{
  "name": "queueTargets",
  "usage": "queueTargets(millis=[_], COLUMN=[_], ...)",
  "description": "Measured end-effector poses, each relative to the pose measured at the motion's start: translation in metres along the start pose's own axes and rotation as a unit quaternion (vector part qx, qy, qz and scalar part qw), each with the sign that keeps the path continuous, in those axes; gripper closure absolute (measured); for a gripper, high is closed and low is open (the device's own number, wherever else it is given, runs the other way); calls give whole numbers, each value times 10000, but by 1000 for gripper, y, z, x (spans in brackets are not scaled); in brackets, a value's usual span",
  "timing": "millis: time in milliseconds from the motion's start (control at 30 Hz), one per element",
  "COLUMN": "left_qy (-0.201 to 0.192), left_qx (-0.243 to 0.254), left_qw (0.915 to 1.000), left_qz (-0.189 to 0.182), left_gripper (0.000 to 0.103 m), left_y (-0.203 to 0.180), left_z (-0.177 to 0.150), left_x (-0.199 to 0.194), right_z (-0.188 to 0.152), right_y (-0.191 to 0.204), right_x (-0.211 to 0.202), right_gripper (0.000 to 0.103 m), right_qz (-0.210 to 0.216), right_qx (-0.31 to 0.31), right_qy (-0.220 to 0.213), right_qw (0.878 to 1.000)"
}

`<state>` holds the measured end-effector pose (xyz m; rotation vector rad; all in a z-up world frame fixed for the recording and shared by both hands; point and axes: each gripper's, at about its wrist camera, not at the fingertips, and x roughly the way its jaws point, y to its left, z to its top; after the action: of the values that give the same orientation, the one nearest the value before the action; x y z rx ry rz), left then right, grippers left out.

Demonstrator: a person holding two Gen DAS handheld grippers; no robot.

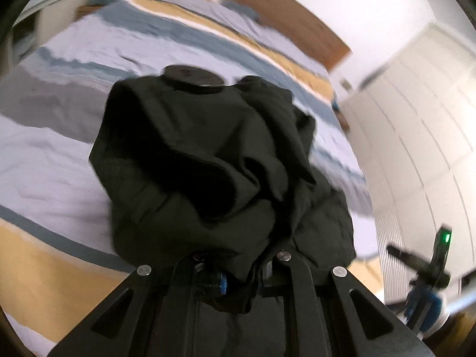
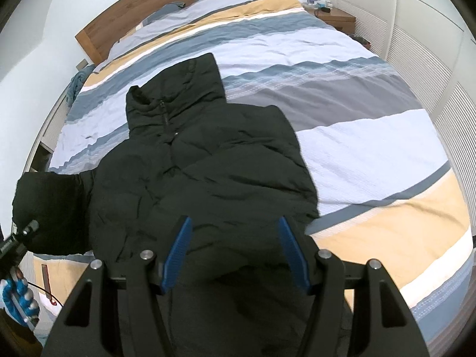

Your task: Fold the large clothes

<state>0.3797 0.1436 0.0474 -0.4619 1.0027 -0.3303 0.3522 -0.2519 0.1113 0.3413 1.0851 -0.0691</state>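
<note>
A black puffer jacket with a hood lies spread on the striped bed, front up, hood toward the headboard. My right gripper is open and empty, hovering over the jacket's lower part, blue pads apart. My left gripper is shut on the jacket's left sleeve, which is bunched and lifted over its fingers, hiding them. In the right wrist view the lifted sleeve and left gripper show at the far left. The left wrist view is blurred.
The bed has a striped duvet in blue, grey, white and yellow and a wooden headboard. A nightstand and white wardrobe doors stand on the right. A red-handled tool lies near the bed's left edge.
</note>
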Motion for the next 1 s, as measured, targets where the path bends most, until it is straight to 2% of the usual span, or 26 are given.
queueTargets(millis=[133, 333, 433, 467, 500, 533, 567, 600, 633, 767, 867, 1000], left_qy=[540, 1181, 1360, 1409, 1453, 1474, 1496, 1521, 1547, 1633, 1443, 1036], left_qx=[533, 872, 935, 923, 876, 834, 803, 816, 855, 1015, 964, 793], left_qw=[9970, 9889, 9859, 9854, 9854, 9855, 9855, 9850, 9842, 9811, 9848, 9901], left_qz=[116, 214, 262, 241, 162, 104, 39, -50, -109, -208, 32, 517], left_gripper=[91, 88, 79, 71, 66, 56, 51, 51, 50, 50, 50, 50], left_y=[-35, -72, -82, -84, -85, -86, -87, -88, -91, -95, -78, -40], left_z=[-21, -56, -57, -60, -63, -59, -61, -63, -79, -89, -77, -40], left_x=[45, 101, 123, 126, 128, 131, 129, 125, 114, 95, 83, 66], right_z=[-1, -6, -9, -11, -11, -12, -13, -14, -15, -17, -17, -19], right_y=[-18, -37, -43, -44, -45, -44, -42, -40, -38, -20, 5, 51], right_x=[-8, -14, -12, -11, -10, -9, -7, -5, -4, 3, 9, 17], right_gripper=[44, 44, 44, 44, 44, 44, 44, 44, 44, 44, 44, 44], right_qz=[-63, -174, -203, -207, -201, -181, -167, -148, -132, -17, 106, 445], right_qx=[41, 9, -21, -21, -26, -48, -76, -115, -148, -343, -661, -1093], right_qy=[-52, 3, 72, 103, 125, 154, 175, 202, 221, 289, 320, 374], right_qw=[10000, 9998, 9998, 9997, 9997, 9997, 9997, 9996, 9996, 9990, 9972, 9923])
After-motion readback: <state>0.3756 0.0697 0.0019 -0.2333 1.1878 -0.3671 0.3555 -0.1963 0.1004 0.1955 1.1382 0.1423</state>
